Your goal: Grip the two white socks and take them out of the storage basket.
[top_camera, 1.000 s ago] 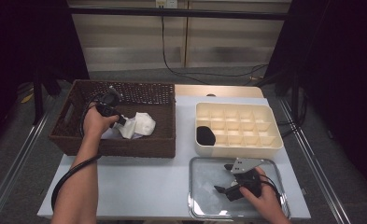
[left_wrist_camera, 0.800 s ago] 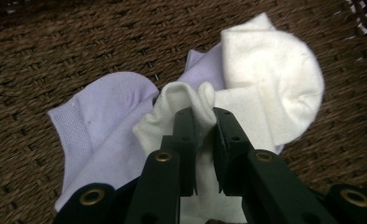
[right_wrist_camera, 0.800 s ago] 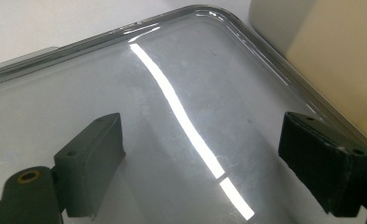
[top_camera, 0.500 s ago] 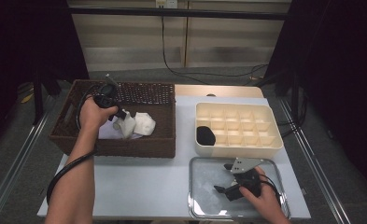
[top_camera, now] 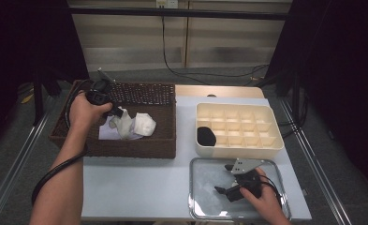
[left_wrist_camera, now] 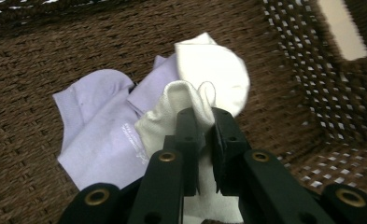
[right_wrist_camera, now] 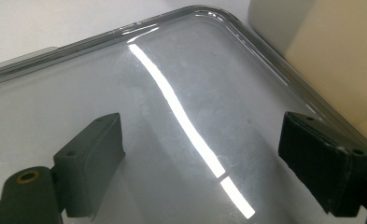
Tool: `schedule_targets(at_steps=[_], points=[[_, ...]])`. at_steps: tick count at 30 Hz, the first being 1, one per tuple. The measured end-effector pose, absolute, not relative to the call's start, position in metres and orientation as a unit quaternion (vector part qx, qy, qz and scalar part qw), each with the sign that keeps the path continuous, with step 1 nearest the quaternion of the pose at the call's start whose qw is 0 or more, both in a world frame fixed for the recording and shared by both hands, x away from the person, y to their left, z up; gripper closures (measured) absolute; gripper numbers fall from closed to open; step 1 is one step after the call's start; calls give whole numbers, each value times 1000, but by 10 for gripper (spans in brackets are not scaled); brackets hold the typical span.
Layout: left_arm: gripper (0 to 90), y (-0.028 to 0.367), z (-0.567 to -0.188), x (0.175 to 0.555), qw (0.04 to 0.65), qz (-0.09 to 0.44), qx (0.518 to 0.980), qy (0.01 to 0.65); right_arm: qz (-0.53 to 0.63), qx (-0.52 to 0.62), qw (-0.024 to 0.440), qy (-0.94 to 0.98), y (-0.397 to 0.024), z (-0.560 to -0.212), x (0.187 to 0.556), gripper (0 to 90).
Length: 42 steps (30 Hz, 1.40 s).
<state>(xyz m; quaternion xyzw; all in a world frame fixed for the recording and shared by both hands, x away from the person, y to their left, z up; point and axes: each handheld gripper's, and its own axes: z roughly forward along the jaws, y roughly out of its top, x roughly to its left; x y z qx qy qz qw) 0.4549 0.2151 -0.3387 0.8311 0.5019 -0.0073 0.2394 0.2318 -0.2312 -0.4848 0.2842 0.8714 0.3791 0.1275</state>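
Landmark: we place everything relative to the brown wicker basket (top_camera: 144,145) at the left of the bench (top_camera: 135,187)
Left hand-held gripper (top_camera: 118,112): inside the basket, above its floor; jaws have just been closing and now pinch a fold of the cream sock (left_wrist_camera: 190,100)
Cream sock: we see it in the basket's middle, gathered between the jaws, the rest draped onto the cloth below
White sock (left_wrist_camera: 214,70): lies just beyond the cream one, touching it, toward the basket's right wall
Lilac cloth (left_wrist_camera: 97,135): flat on the basket floor, under both socks
Right hand-held gripper (top_camera: 228,190): well to the right of the basket, over the clear tray (right_wrist_camera: 181,60); jaws spread wide, nothing between them
Cream divided box (top_camera: 266,143): right of the basket, behind the tray; we note a black item (top_camera: 206,136) in its compartment nearest the basket
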Motion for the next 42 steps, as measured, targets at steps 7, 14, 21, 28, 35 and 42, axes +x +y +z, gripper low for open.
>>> schedule_targets(at_steps=[7, 14, 21, 28, 35, 42], points=[[825, 215, -331, 451, 245, -20, 830, 501, 379, 285, 128, 871, -231, -485, 232, 132], [825, 211, -318, 447, 249, -18, 836, 489, 377, 285, 129, 872, -231, -485, 231, 133], [826, 205, -307, 445, 254, -27, 835, 487, 378, 285, 129, 871, -231, -485, 231, 133], [825, 203, -297, 439, 269, -21, 834, 481, 377, 285, 129, 872, -231, -485, 231, 133], [825, 202, -286, 434, 274, -22, 834, 478, 376, 285, 129, 872, -231, -485, 231, 132], [825, 198, -276, 426, 278, -22, 834, 476, 377, 285, 129, 872, -231, -485, 231, 132]])
